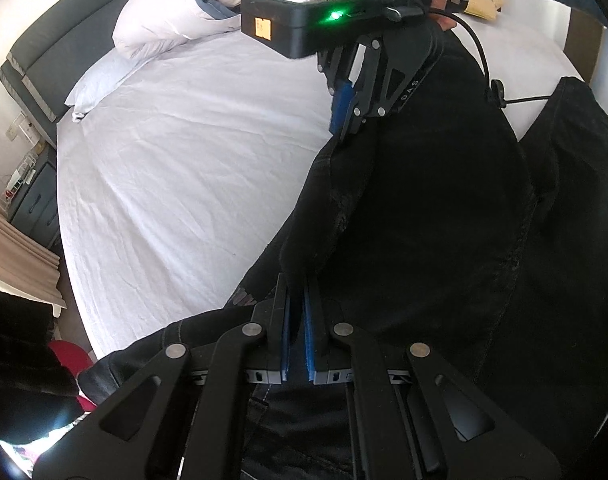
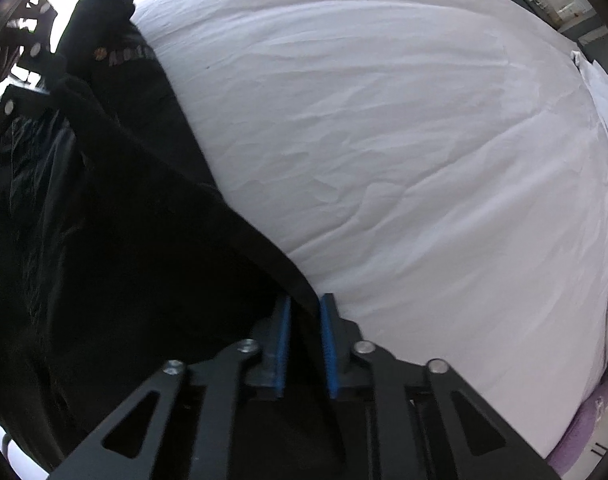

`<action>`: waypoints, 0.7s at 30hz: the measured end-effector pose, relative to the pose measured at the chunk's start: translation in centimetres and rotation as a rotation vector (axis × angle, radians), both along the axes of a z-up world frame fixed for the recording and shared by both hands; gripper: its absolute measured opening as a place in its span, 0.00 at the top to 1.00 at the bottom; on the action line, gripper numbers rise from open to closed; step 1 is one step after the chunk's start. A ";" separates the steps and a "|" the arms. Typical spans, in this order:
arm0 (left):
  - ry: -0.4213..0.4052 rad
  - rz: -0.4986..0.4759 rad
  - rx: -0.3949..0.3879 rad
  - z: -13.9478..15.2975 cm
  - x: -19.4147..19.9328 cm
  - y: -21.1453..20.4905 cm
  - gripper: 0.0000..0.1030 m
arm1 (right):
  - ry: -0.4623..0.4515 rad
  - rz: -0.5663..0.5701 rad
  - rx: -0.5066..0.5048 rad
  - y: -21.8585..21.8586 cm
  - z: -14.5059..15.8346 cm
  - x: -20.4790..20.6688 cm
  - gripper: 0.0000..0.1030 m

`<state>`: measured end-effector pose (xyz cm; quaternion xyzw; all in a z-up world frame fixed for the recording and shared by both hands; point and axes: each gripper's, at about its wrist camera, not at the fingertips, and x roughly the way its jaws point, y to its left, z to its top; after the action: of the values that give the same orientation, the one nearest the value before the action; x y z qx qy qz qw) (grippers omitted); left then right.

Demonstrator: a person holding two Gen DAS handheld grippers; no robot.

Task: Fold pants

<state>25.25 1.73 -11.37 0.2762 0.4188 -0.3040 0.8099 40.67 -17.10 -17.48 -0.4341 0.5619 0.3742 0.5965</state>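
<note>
Black pants (image 1: 424, 200) hang stretched in the air above a bed with a white sheet (image 1: 183, 168). My left gripper (image 1: 297, 300) is shut on an edge of the pants, with fabric pinched between its blue pads. My right gripper (image 1: 346, 120) shows in the left wrist view, shut on the pants further along the same edge. In the right wrist view my right gripper (image 2: 306, 308) pinches the black pants (image 2: 123, 240) between its blue pads, and the cloth runs away to the upper left above the white sheet (image 2: 384, 160). The left gripper's frame shows dimly at the far left there.
A rumpled duvet and pillows (image 1: 175, 16) lie at the head of the bed by a dark headboard (image 1: 55, 56). A bedside cabinet (image 1: 31, 196) stands left of the bed. A red object (image 1: 69, 354) is on the floor near the bed's corner.
</note>
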 end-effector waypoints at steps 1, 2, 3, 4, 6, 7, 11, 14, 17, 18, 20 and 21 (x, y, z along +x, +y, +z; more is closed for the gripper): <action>-0.006 0.002 0.001 0.1 -0.1 0.0 0.95 | -0.016 0.015 -0.009 0.1 0.2 -0.2 0.92; -0.009 0.003 0.001 0.3 -0.1 0.0 0.95 | -0.029 0.018 -0.009 0.1 0.3 -0.5 0.93; -0.012 0.007 -0.002 0.5 -0.2 0.1 0.95 | -0.044 0.019 -0.006 0.0 0.6 -0.7 0.93; -0.014 0.011 -0.006 0.7 -0.1 0.2 0.95 | -0.068 0.019 0.002 0.0 1.1 -0.9 0.94; -0.022 0.023 -0.013 1.0 -0.2 0.3 0.95 | -0.112 0.005 0.029 -0.3 2.3 -1.5 0.94; -0.025 0.029 -0.018 1.2 -0.3 0.4 0.95 | -0.139 -0.004 0.048 -0.6 3.0 -1.8 0.94; -0.041 0.050 -0.039 2.5 -0.8 0.6 0.95 | -0.250 -0.022 0.098 -1.8 6.3 -3.3 0.94; -0.056 0.063 -0.058 3.8 -1.6 0.6 0.95 | -0.342 -0.042 0.128 -2.8 9.0 -5.4 0.94; -0.081 0.061 -0.073 5.2 -3.3 0.4 0.95 | -0.407 -0.046 0.134 -3.0 10.4 -7.9 0.94; -0.090 0.055 -0.075 5.6 -4.0 0.4 0.95 | -0.433 -0.034 0.122 -3.1 10.7 -9.3 0.94; -0.108 0.034 -0.077 6.1 -5.6 0.2 0.95 | -0.465 -0.008 0.098 -3.1 10.6 -12.1 0.94; -0.114 0.023 -0.076 6.2 -6.6 0.1 0.95 | -0.484 -0.002 0.083 -3.8 10.4 -13.7 0.94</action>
<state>18.64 1.80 -5.16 0.2573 0.3633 -0.2943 0.8457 27.01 -20.89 -7.06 -0.4855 0.3873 0.2815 0.7314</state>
